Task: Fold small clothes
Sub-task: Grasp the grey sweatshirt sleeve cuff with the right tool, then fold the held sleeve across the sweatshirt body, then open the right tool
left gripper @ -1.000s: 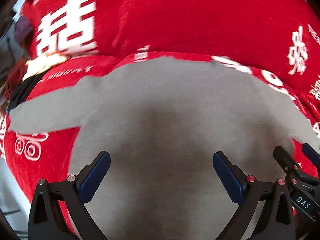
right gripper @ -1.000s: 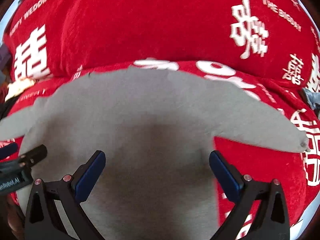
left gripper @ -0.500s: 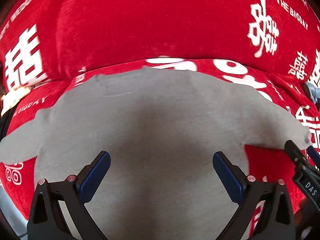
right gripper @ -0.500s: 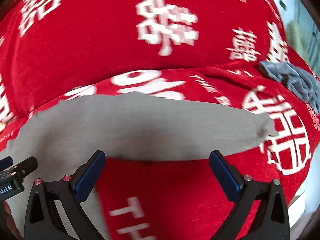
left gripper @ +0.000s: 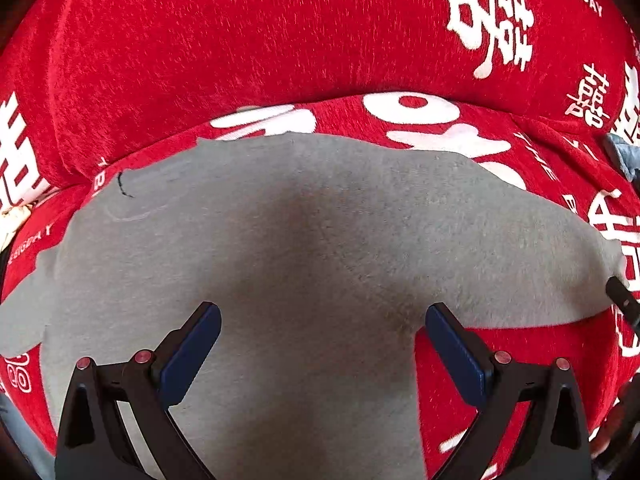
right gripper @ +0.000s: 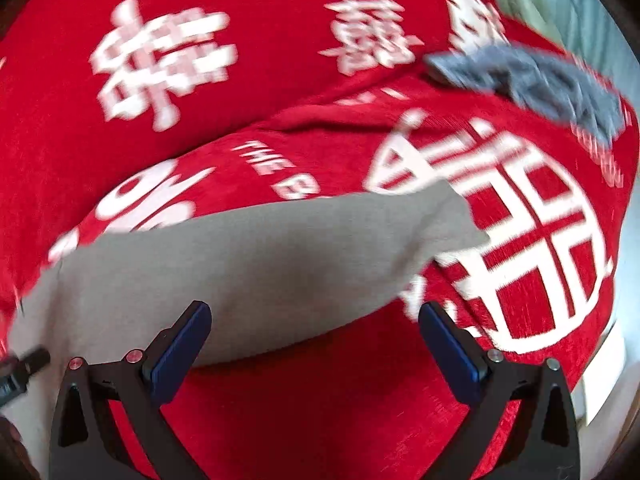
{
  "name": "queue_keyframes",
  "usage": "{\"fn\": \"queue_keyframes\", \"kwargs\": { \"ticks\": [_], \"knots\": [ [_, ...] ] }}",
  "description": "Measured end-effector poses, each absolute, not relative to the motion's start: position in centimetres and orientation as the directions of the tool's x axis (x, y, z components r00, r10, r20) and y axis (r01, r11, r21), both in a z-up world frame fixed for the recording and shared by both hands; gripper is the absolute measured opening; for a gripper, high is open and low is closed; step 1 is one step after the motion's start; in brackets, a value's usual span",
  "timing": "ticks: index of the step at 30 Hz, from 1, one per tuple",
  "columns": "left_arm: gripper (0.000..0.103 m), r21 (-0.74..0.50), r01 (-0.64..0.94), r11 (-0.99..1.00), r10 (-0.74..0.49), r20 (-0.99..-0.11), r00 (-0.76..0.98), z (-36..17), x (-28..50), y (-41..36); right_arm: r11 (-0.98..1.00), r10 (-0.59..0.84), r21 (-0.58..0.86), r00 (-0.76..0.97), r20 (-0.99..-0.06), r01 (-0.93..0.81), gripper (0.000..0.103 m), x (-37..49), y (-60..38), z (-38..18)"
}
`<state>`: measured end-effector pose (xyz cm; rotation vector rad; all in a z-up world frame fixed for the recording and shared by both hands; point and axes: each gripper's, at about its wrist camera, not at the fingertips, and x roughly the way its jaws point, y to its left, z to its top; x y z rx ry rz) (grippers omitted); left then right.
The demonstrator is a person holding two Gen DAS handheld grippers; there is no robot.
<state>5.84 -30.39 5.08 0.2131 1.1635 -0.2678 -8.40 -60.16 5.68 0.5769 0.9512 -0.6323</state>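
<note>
A small grey shirt lies flat on a red sofa seat, sleeves spread to both sides. My left gripper is open and empty, hovering over the shirt's body near its right armpit. My right gripper is open and empty, over the lower edge of the shirt's right sleeve, whose cuff points right. The tip of the right gripper shows at the far right of the left wrist view. The left gripper's tip shows at the lower left of the right wrist view.
The red sofa cover has white characters and a back cushion rising behind the shirt. A crumpled blue-grey garment lies on the seat at the far right. The seat's edge drops off at the right.
Both grippers have swung right along the shirt. The left view now centres on the body and right sleeve. The right view has reached the sleeve cuff and the blue-grey garment.
</note>
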Motion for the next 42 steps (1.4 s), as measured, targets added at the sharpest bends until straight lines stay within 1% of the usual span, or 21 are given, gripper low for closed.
{"fn": "queue_keyframes", "kwargs": {
  "ticks": [2, 4, 5, 6, 7, 8, 9, 11, 14, 17, 20, 21, 23, 25, 27, 29, 30, 32, 34, 39, 42],
  "knots": [
    [0.102, 0.024, 0.307, 0.951, -0.091, -0.93, 0.356, 4.5, 6.3, -30.7, 0.619, -0.187, 0.253, 0.453, -0.872, 0.743, 0.102, -8.8, -62.5, 4.5],
    [0.102, 0.018, 0.298, 0.955, -0.089, -0.936, 0.341, 4.0, 6.6, -30.8, 0.552, -0.131, 0.336, 0.478, -0.869, 0.763, 0.091, -8.8, -64.7, 3.1],
    [0.102, 0.013, 0.291, 0.957, -0.088, -0.94, 0.331, 3.7, 6.8, -30.7, 0.538, -0.144, 0.354, 0.498, -0.855, 0.765, 0.088, -8.6, -65.4, 3.0],
    [0.102, 0.01, 0.285, 0.958, -0.087, -0.942, 0.324, 3.4, 7.0, -30.7, 0.544, -0.12, 0.396, 0.536, -0.836, 0.739, 0.064, -8.1, -66.0, 2.8],
    [0.102, 0.008, 0.28, 0.96, -0.086, -0.943, 0.32, 3.2, 7.2, -30.7, 0.551, -0.075, 0.434, 0.56, -0.825, 0.713, 0.031, -7.5, -66.7, 2.3],
    [0.102, 0.002, 0.272, 0.962, -0.087, -0.945, 0.315, 3.1, 7.5, -30.5, 0.543, -0.069, 0.432, 0.551, -0.832, 0.72, 0.012, -7.1, -67.3, 2.0],
    [0.102, -0.005, 0.265, 0.964, -0.091, -0.945, 0.314, 3.1, 7.7, -30.2, 0.533, -0.07, 0.438, 0.553, -0.83, 0.724, 0.005, -7.2, -67.8, 2.0],
    [0.102, -0.012, 0.238, 0.971, -0.092, -0.941, 0.326, 3.5, 8.6, -29.3, 0.529, -0.097, 0.498, 0.632, -0.769, 0.687, 0.005, -8.2, -68.2, 3.4],
    [0.102, -0.031, 0.184, 0.982, -0.092, -0.939, 0.332, 3.6, 10.1, -28.3, 0.572, -0.165, 0.471, 0.657, -0.735, 0.671, 0.005, -9.1, -67.4, 5.2],
    [0.102, -0.055, 0.174, 0.983, -0.108, -0.944, 0.311, 3.2, 11.3, -29.0, 0.606, -0.214, 0.412, 0.639, -0.739, 0.68, 0.005, -9.4, -66.2, 5.6],
    [0.102, -0.019, 0.249, 0.968, -0.09, -0.957, 0.276, 1.6, 10.9, -31.4, 0.621, -0.223, 0.359, 0.596, -0.771, 0.697, 0.005, -9.2, -65.9, 4.7],
    [0.103, 0.009, 0.275, 0.961, -0.068, -0.96, 0.271, 1.0, 10.5, -32.2, 0.617, -0.216, 0.357, 0.587, -0.78, 0.701, 0.005, -9.6, -66.2, 4.3],
    [0.103, 0.038, 0.279, 0.96, -0.059, -0.942, 0.329, 1.4, 9.8, -32.5, 0.603, -0.198, 0.366, 0.577, -0.793, 0.709, 0.005, -10.0, -66.6, 3.7],
    [0.103, 0.007, 0.286, 0.958, -0.081, -0.951, 0.297, 1.8, 9.6, -32.1, 0.606, -0.201, 0.361, 0.576, -0.793, 0.709, 0.005, -10.3, -66.5, 4.2],
    [0.103, -0.034, 0.271, 0.962, -0.124, -0.939, 0.321, 2.8, 9.2, -30.6, 0.64, -0.238, 0.331, 0.589, -0.772, 0.693, 0.005, -10.1, -65.5, 6.2],
    [0.103, 0.007, 0.239, 0.971, -0.079, -0.934, 0.348, 2.8, 8.9, -29.2, 0.677, -0.264, 0.304, 0.606, -0.75, 0.67, 0.005, -9.4, -64.0, 8.4],
    [0.103, 0.015, 0.247, 0.969, -0.066, -0.947, 0.315, 2.2, 9.1, -28.7, 0.699, -0.27, 0.292, 0.62, -0.737, 0.653, 0.005, -8.8, -63.0, 9.8],
    [0.103, -0.053, 0.222, 0.974, -0.113, -0.958, 0.265, 2.1, 9.3, -26.7, 0.743, -0.275, 0.273, 0.651, -0.708, 0.611, 0.005, -7.7, -60.7, 12.5],
    [0.103, -0.109, 0.161, 0.981, -0.155, -0.937, 0.312, 3.8, 8.9, -23.9, 0.796, -0.276, 0.242, 0.687, -0.672, 0.555, 0.005, -6.3, -57.4, 15.6],
    [0.103, -0.16, 0.076, 0.984, -0.177, -0.912, 0.371, 6.0, 8.5, -16.5, 0.908, -0.202, 0.179, 0.769, -0.606, 0.38, 0.005, -1.8, -46.6, 21.4],
    [0.103, -0.163, 0.015, 0.987, -0.156, -0.907, 0.392, 6.1, 8.3, -11.2, 0.956, -0.148, 0.117, 0.788, -0.598, 0.269, 0.005, 1.4, -38.6, 22.6]
  ]
}}
